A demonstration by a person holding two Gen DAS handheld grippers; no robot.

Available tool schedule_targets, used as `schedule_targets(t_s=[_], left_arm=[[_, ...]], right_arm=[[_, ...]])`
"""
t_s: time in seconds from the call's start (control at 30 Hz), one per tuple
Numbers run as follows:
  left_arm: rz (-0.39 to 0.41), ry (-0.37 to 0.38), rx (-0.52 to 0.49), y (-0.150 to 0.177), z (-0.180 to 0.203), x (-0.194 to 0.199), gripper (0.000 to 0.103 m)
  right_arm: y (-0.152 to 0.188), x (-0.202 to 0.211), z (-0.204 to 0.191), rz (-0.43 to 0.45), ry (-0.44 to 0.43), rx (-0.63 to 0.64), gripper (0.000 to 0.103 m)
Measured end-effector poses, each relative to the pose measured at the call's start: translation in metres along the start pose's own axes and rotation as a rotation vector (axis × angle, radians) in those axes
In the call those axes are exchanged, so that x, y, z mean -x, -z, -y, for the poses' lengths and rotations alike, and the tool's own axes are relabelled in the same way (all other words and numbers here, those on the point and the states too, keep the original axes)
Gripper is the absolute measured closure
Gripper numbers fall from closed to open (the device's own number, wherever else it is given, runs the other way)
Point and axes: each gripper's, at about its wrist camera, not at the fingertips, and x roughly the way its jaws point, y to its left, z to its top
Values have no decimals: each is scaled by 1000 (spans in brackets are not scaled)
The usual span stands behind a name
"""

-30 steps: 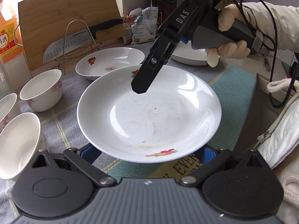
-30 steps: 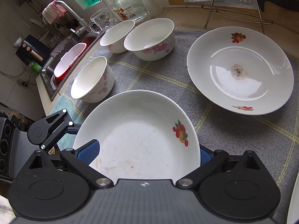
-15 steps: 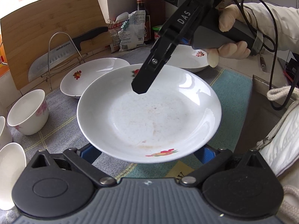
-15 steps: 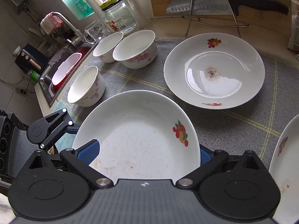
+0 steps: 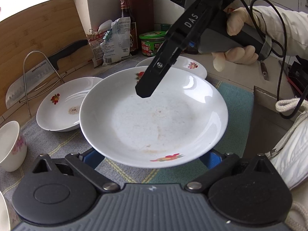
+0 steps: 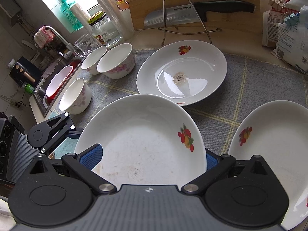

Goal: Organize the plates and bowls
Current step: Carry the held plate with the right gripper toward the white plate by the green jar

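Observation:
One white plate with fruit prints (image 5: 154,119) (image 6: 142,144) hangs above the checked mat, held from two sides. My left gripper (image 5: 151,157) is shut on its near rim, the blue pads just under the edge. My right gripper (image 6: 148,158) is shut on the opposite rim; its black finger (image 5: 150,82) reaches over the plate in the left wrist view. The left gripper's linkage (image 6: 52,130) shows at the plate's left edge in the right wrist view. A plate with a crumb stain (image 6: 182,73) (image 5: 59,105) and another plate (image 6: 269,154) (image 5: 190,66) lie on the mat. Three flowered bowls (image 6: 115,61) (image 6: 94,59) (image 6: 75,96) stand to the left.
A cleaver on a wire stand (image 6: 182,13) leans against a wooden board (image 5: 38,38) at the back. Bags (image 5: 113,40), a sauce bottle (image 5: 127,19) and a green-lidded jar (image 5: 152,42) crowd the back corner. The sink (image 6: 57,80) lies left. A gloved hand (image 5: 236,38) holds the right gripper.
Both grippers have carried the plate rightward along the counter. The bowls slid off to the left of view, and a third plate came into sight at the right.

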Motion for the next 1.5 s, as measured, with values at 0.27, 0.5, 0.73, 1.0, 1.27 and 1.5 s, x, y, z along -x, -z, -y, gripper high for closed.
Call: schedule_targets(t_s=[0.27,0.5,0.73,1.0,1.27,1.5], left_arm=[[6,22,-24,-25,13,-25,1],[7,37,-34,-40,21,-45,1],[-2,58,-41,-53,27,-66,1],[-6,75,-58,-65,32,-82,1],[-16,84,-65,-70,36,-93,1],[-38,94,-61,-73,36,-101,1]], right_arm=[[9,24,31,26,28,-19,0],[16,40,58,45,44,-39,0],[22,49,85,54,57,-68,0],[26,58,104,63,73,-87,0],[29,59,119,77,80,-105,0],[31,57,127,83,76,-121,0]])
